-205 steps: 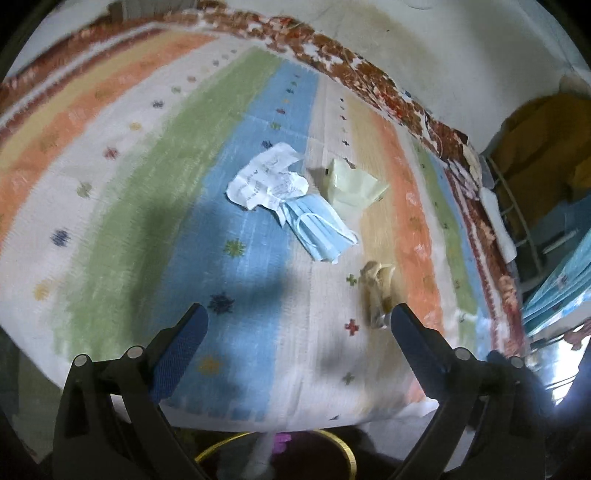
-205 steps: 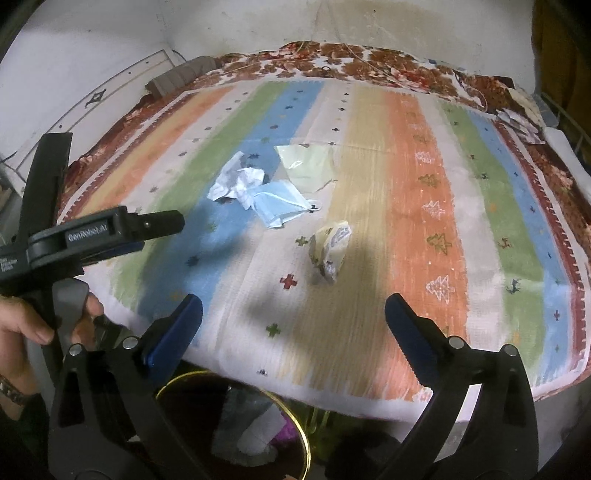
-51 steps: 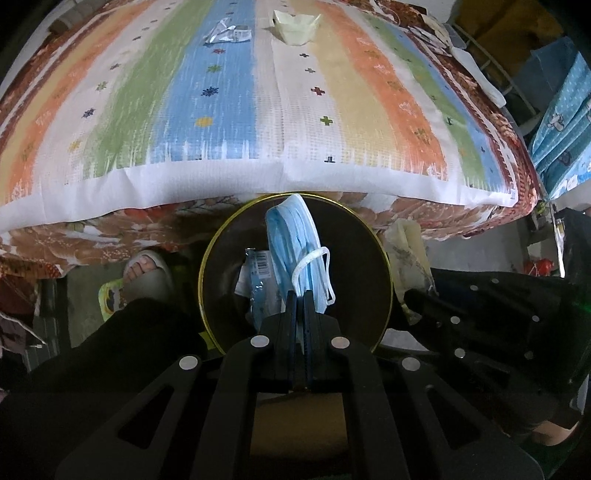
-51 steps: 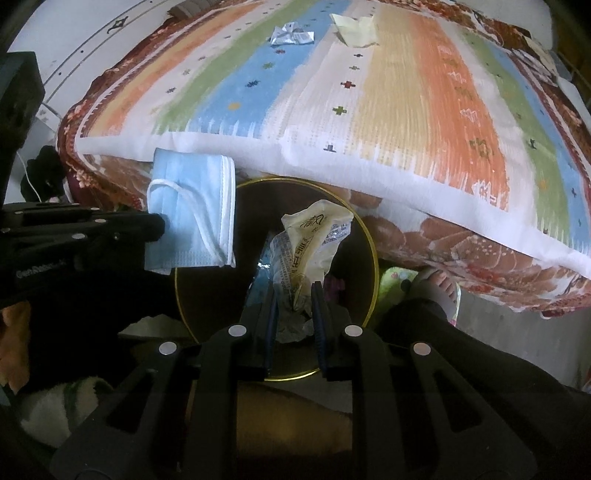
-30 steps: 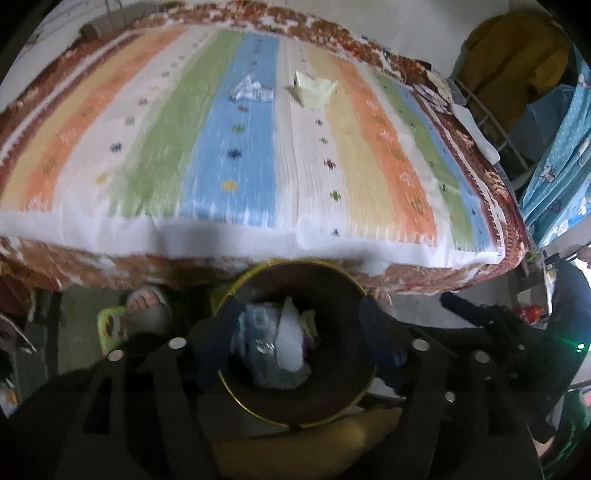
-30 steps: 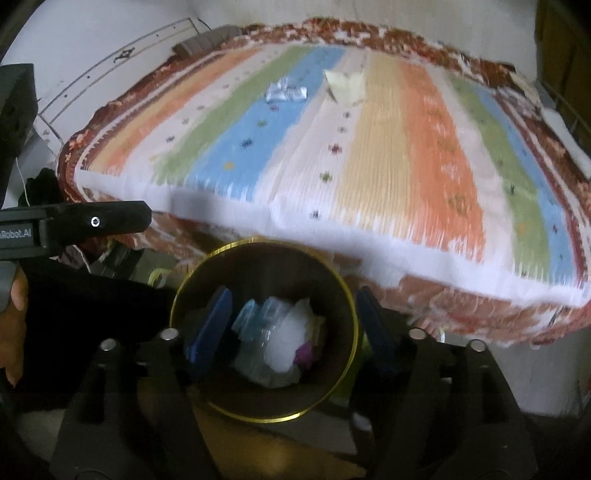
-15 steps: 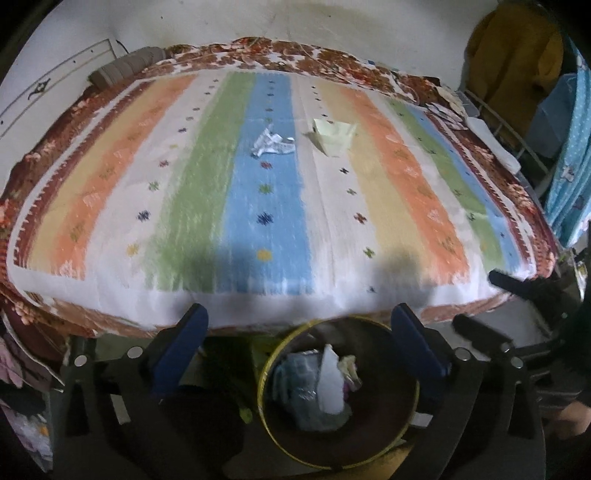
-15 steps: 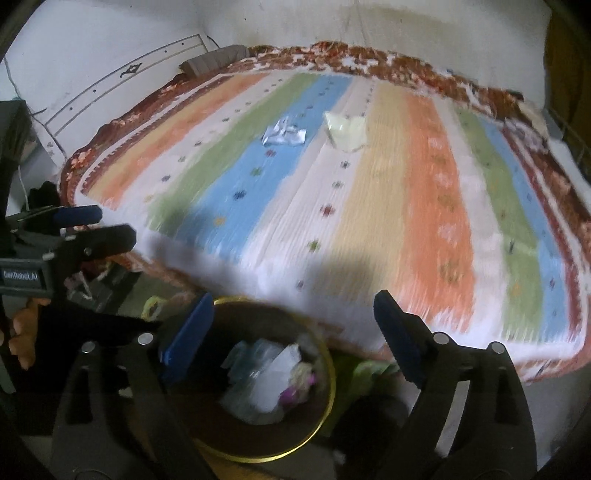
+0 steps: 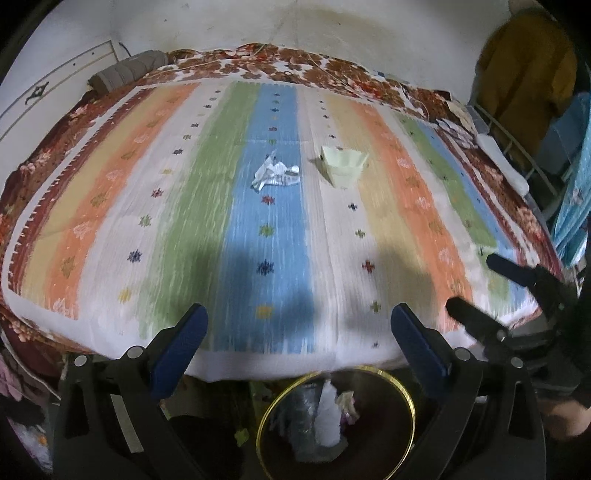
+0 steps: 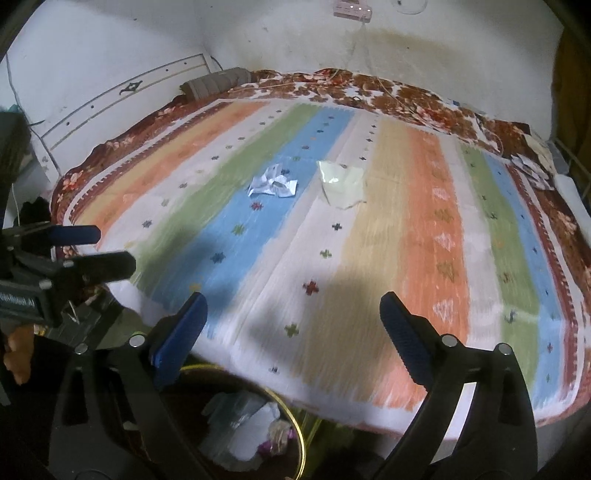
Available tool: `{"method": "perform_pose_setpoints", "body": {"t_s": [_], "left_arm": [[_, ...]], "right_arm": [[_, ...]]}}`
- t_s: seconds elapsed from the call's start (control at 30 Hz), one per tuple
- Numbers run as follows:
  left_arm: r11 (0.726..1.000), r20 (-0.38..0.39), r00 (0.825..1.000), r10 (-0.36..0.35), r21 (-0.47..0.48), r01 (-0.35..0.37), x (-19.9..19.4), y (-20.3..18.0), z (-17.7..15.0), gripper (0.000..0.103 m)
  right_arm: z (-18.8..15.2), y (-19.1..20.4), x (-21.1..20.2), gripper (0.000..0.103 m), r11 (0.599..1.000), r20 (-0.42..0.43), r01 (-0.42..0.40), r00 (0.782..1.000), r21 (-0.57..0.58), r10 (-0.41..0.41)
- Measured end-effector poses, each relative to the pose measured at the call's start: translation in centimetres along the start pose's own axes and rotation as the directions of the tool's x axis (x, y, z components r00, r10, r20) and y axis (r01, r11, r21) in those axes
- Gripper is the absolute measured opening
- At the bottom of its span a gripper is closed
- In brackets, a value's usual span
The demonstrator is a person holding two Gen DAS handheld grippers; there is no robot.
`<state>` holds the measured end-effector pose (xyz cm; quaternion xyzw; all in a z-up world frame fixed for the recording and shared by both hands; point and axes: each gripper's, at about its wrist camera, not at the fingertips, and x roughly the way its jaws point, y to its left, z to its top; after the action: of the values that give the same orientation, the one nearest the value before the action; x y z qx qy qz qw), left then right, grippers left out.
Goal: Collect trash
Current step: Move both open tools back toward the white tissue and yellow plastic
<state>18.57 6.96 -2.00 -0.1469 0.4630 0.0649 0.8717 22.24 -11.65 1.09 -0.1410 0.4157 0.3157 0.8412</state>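
Both pairs of jaws are seen spread wide with nothing between them: the left gripper [image 9: 297,325] is held fully released, while the jaws of the right gripper [image 10: 291,314] are opening a little further at this moment, with only bedding seen through the gap. Blue ribbed pads are carried on the black plastic fingers of each. Nearest, below the grippers, a round dark bin with a gold rim [image 9: 408,400] is found on the floor at the foot of the bed, and crumpled white and clear wrappers [image 9: 327,421] are seen lying inside it. Beyond the bin, a striped bedspread in orange, green, blue and cream [image 9: 269,229] is spread flat across the bed. Farther up, on the blue stripe, a small crumpled white paper scrap [image 9: 275,173] is left lying, and just to its right, on the cream stripe, a pale yellow-green crumpled wrapper [image 9: 343,166] is seen, apart from the scrap. At the far edge, a brown floral blanket [image 9: 295,70] is bunched along the stained white wall [image 9: 295,26], and a rolled grey cloth [image 9: 127,70] is laid at the far left corner.
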Motion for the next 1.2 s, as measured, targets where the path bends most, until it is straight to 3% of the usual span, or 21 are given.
{"method": "perform_pose_setpoints", "body": {"t_s": [0.37,0.63,1.2], "left_arm": [[0.995,0.024,0.997,0.076,0.057,-0.078,6.5,2.0,6.3,0.097],[0.993,0.033,0.999,0.04,0.107,-0.044,10.4,2.8,8.7,0.097],[1.0,-0.003,1.0,-0.023,0.006,0.023,17.1,5.8,13.6,0.097]], "right_arm": [[4.0,-3.1,5.6,0.094,0.999,0.014,0.027,1.0,0.027,-0.028],[5.8,-4.8,9.4,0.094,0.999,0.014,0.033,0.999,0.008,-0.033],[9.9,-9.1,15.4,0.094,0.994,0.007,-0.006,1.0,0.112,0.005]]}}
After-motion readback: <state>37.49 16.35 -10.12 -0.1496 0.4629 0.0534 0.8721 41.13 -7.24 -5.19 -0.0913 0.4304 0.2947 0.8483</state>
